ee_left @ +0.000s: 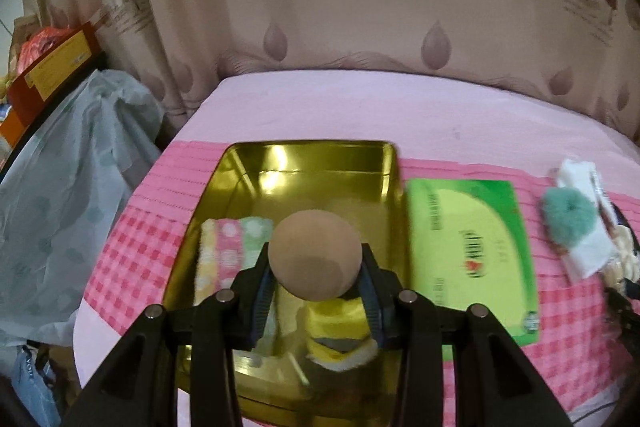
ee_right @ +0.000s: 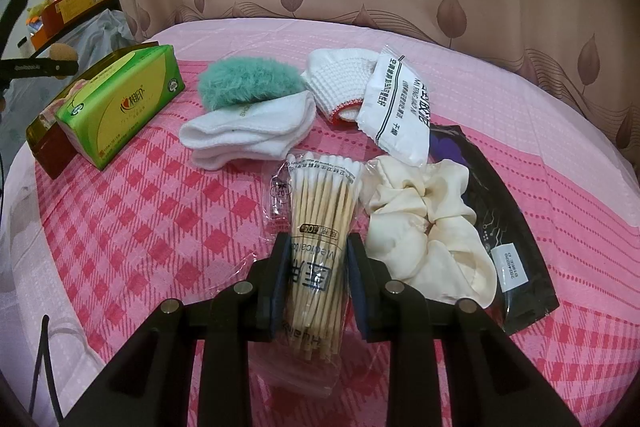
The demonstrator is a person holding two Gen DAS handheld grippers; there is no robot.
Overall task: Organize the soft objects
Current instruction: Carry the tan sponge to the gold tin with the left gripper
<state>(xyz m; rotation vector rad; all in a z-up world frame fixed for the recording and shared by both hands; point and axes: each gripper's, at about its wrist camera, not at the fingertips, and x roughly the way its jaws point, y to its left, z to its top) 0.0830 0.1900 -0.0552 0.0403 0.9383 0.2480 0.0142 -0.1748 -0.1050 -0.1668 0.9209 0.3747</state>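
My left gripper [ee_left: 316,255] is shut on a tan egg-shaped sponge [ee_left: 314,253] and holds it above the open gold tin [ee_left: 312,146]. Inside the tin lie folded dotted cloths [ee_left: 228,243] and a yellow scouring sponge [ee_left: 340,331]. My right gripper [ee_right: 318,242] is shut on a clear bag of cotton swabs [ee_right: 320,203] that rests on the pink checked cloth. Beyond it lie a white sock [ee_right: 248,135], a teal fluffy scrunchie [ee_right: 248,79], a white knitted glove [ee_right: 340,83] and a cream scrunchie [ee_right: 424,215].
A green tissue pack [ee_left: 472,251] lies just right of the tin. A white printed packet [ee_right: 400,107] and a black pouch [ee_right: 508,227] lie at the right. A curtain hangs behind the table. A grey plastic bag [ee_left: 80,163] and boxes stand off the left edge.
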